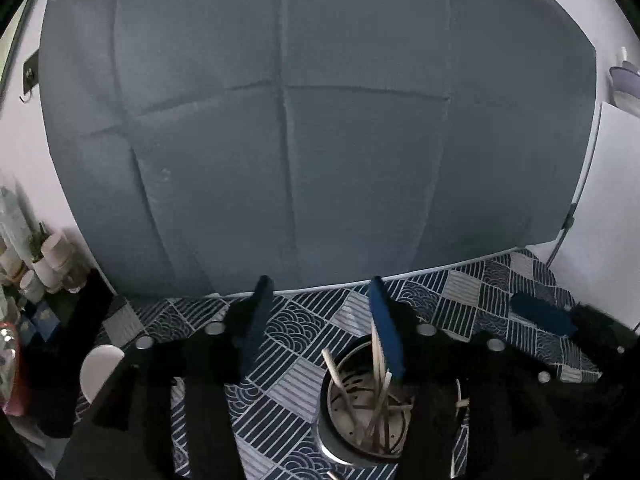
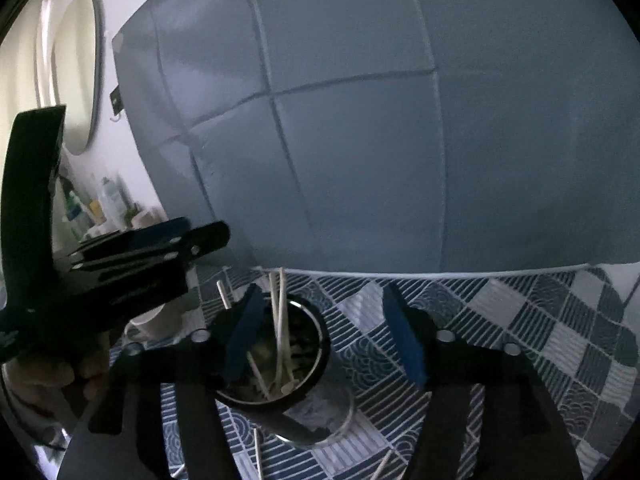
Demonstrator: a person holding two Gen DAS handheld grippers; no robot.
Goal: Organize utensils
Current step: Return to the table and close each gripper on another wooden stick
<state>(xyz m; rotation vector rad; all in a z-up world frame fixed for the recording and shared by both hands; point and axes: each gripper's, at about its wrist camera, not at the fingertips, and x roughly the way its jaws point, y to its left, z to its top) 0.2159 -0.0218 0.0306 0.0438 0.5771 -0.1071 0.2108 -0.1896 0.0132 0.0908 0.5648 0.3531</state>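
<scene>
Chopsticks (image 2: 280, 332) stood in a dark holder cup (image 2: 316, 344) on the patterned surface (image 2: 520, 320); loose sticks lay near its base. Left gripper (image 1: 320, 320) and right gripper (image 2: 324, 332) hovered, jaws apart, empty. Probable next step: collecting a loose stick.

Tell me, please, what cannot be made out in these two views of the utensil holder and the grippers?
- Utensil holder, left wrist view: its right rim is hidden by the left gripper's finger.
- Holder's base, right wrist view: covered by the right gripper's dark body.
- Chopsticks: the exact count is unclear where they cross.
- Loose sticks at the bottom edge, right wrist view: cut off.
- Bottles on the left shelf: blurred, labels unreadable.
</scene>
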